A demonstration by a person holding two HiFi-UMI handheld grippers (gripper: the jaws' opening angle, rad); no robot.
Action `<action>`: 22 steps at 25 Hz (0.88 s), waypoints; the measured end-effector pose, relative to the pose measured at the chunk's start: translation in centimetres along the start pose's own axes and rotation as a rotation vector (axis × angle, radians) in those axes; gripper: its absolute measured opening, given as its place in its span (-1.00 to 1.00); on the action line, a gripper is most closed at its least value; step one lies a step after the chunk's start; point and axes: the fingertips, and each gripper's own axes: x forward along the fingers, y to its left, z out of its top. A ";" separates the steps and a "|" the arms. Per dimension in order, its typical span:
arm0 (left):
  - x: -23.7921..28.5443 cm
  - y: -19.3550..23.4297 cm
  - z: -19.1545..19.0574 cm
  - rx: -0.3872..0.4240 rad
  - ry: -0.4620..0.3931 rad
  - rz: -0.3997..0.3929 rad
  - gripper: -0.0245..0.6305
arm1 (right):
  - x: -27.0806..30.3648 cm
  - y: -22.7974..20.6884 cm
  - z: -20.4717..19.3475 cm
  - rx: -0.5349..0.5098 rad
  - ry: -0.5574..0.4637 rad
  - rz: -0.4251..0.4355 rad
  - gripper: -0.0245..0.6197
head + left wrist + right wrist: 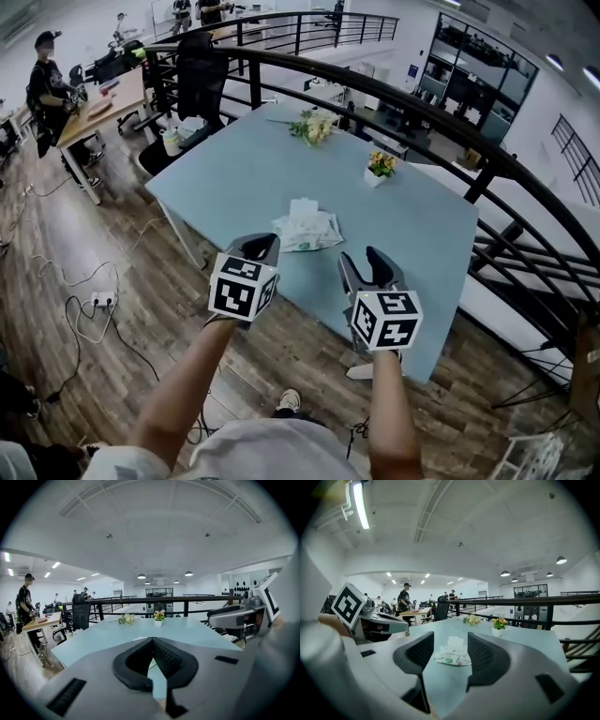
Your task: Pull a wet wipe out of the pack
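Hovering near wipe pack (307, 231): left gripper (261, 246) jaws together, right gripper (366, 265) jaws apart.

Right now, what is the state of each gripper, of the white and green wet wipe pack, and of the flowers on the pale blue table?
Left gripper: shut, empty.
Right gripper: open, holding nothing.
White and green wet wipe pack: flat on the pale blue table, untouched, a white sheet showing at its far end.
Small white pot of yellow flowers: upright.
Pale flower bunch: lying on the table.
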 end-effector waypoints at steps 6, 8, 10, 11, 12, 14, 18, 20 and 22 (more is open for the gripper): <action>2.0 0.3 0.5 0.000 0.012 0.021 -0.95 | 1.8 -1.8 0.1 0.006 0.006 0.016 -0.28; 2.5 0.3 0.5 0.003 0.018 0.028 -0.95 | 2.2 -2.1 -0.2 0.007 0.010 0.024 -0.28; 3.0 0.4 0.4 0.002 0.021 0.034 -0.94 | 2.6 -2.5 -0.4 0.008 0.015 0.030 -0.28; 3.1 0.4 0.5 0.001 0.020 0.037 -0.94 | 2.8 -2.7 -0.5 0.009 0.016 0.032 -0.28; 3.3 0.4 0.5 0.001 0.020 0.039 -0.94 | 2.9 -2.8 -0.4 0.010 0.016 0.032 -0.28; 3.6 0.5 0.6 0.003 0.023 0.040 -0.95 | 3.2 -3.2 -0.4 0.013 0.015 0.033 -0.28; 4.2 0.8 0.4 0.009 0.032 0.044 -0.95 | 3.9 -3.4 -0.6 0.022 0.016 0.039 -0.28; 4.6 0.9 0.5 0.015 0.032 0.046 -0.95 | 4.2 -3.6 -0.7 0.020 0.015 0.041 -0.28; 5.2 1.0 0.5 0.020 0.031 0.047 -0.95 | 4.7 -3.9 -0.8 0.020 0.015 0.039 -0.28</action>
